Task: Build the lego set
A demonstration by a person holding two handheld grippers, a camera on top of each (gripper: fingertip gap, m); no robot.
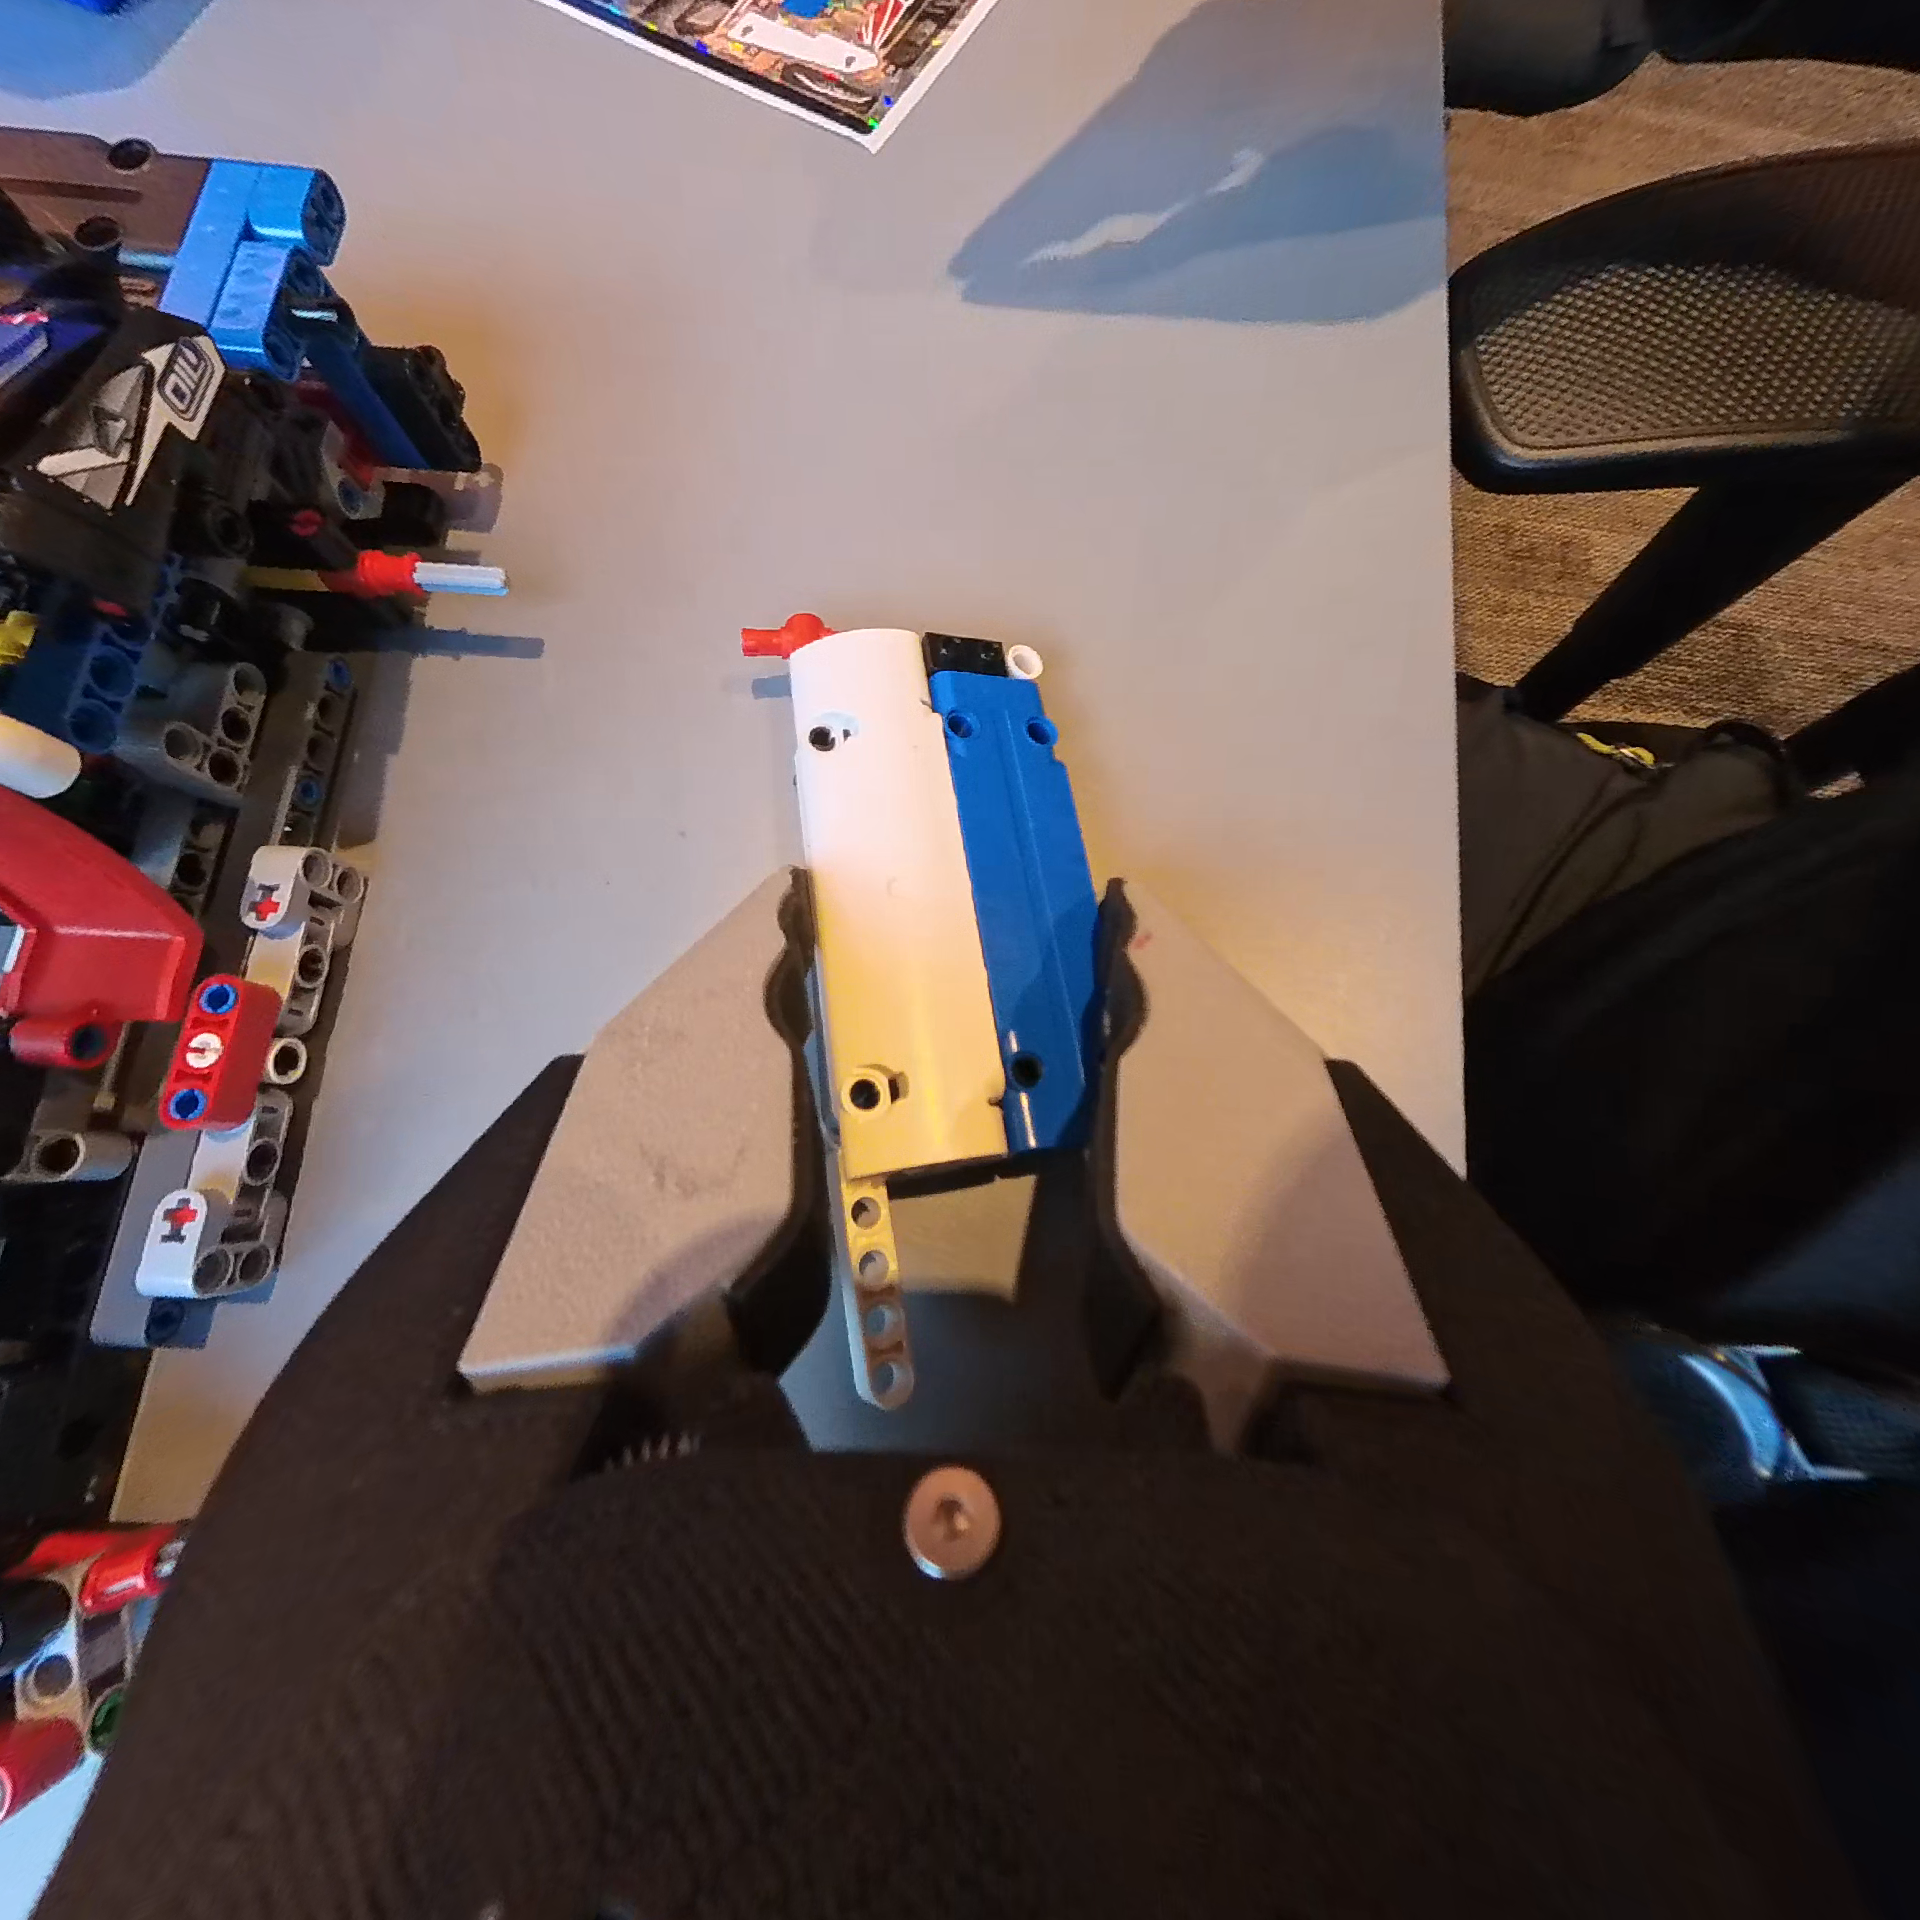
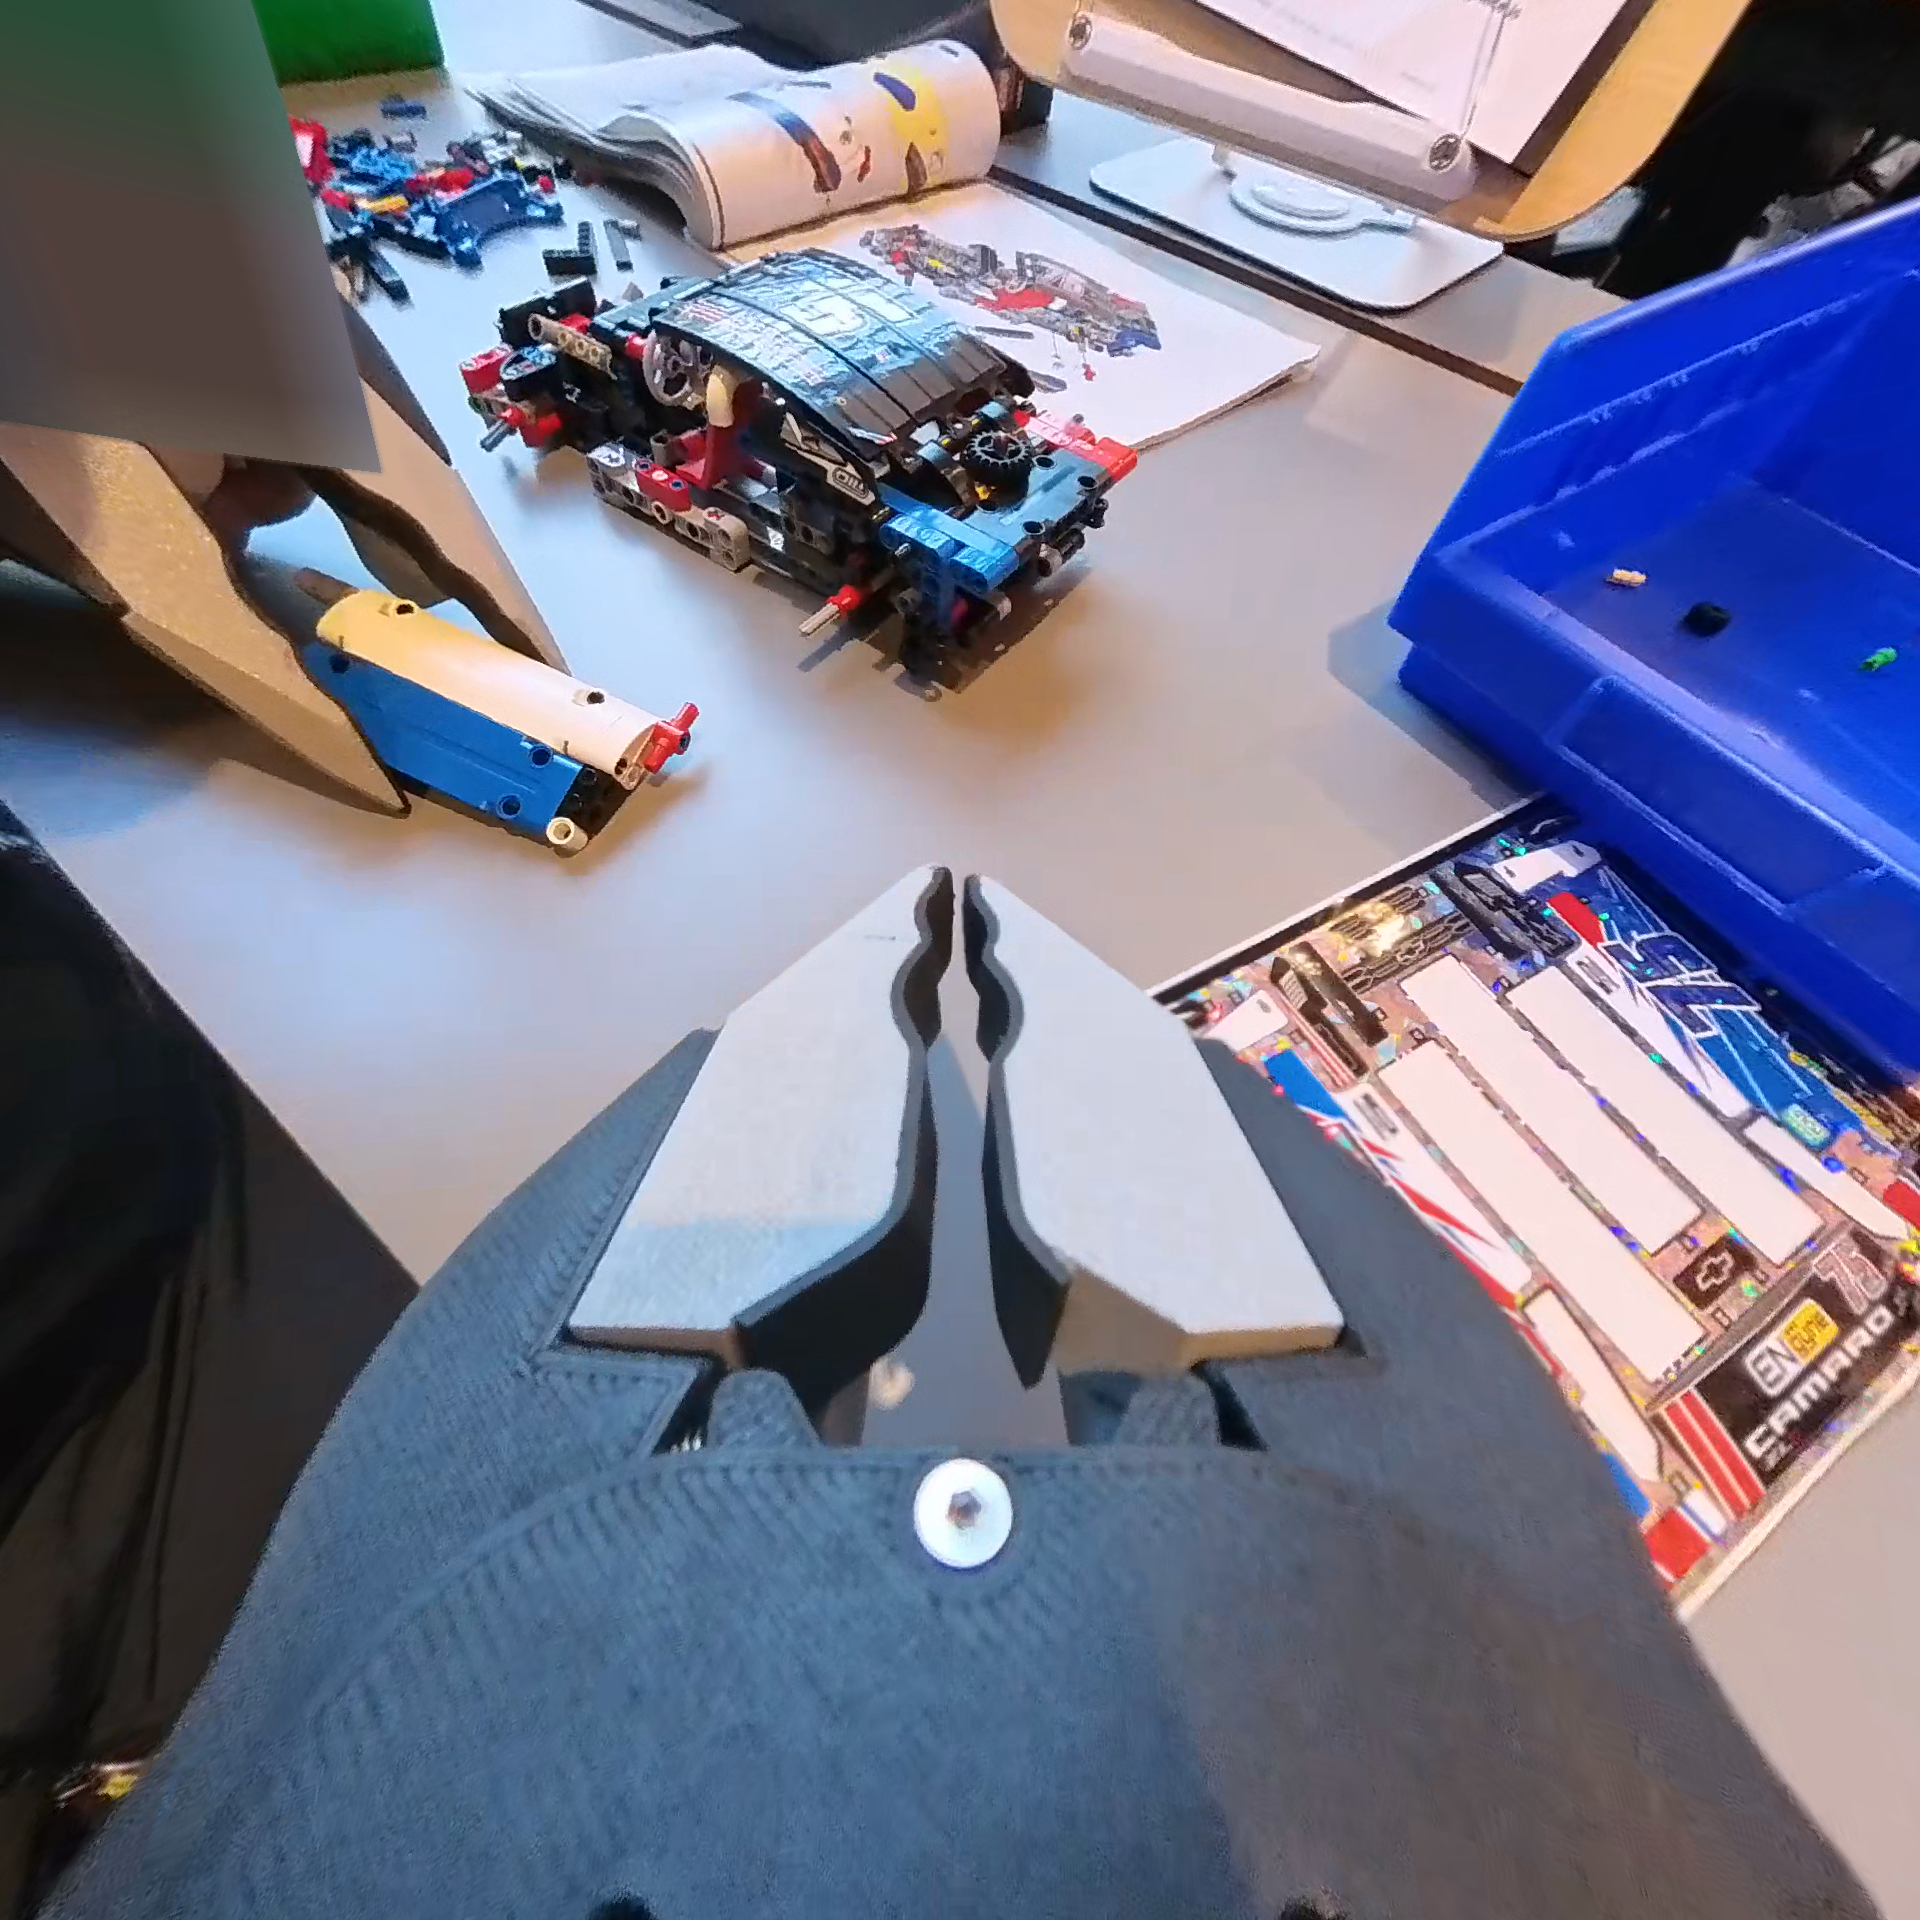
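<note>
My left gripper (image 1: 951, 904) is shut on a white and blue lego panel assembly (image 1: 935, 883), holding its near half just above the grey table (image 1: 727, 416). A red pin (image 1: 784, 632) sticks out of its far end. The same assembly (image 2: 488, 707) shows at the left of the right wrist view. The partly built lego car (image 2: 800, 447) stands in the middle of the table; its side fills the left edge of the left wrist view (image 1: 187, 623). My right gripper (image 2: 958, 894) is shut and empty, over bare table in front of the car.
A blue bin (image 2: 1714, 582) with a few small pieces stands at the right, on a sticker sheet (image 2: 1558, 1143). Instruction booklets (image 2: 831, 114) and loose pieces (image 2: 436, 197) lie behind the car. The table edge (image 1: 1449, 727) and a chair (image 1: 1714, 343) are right of the left gripper. Tip to tip, the grippers are about 15 centimetres apart.
</note>
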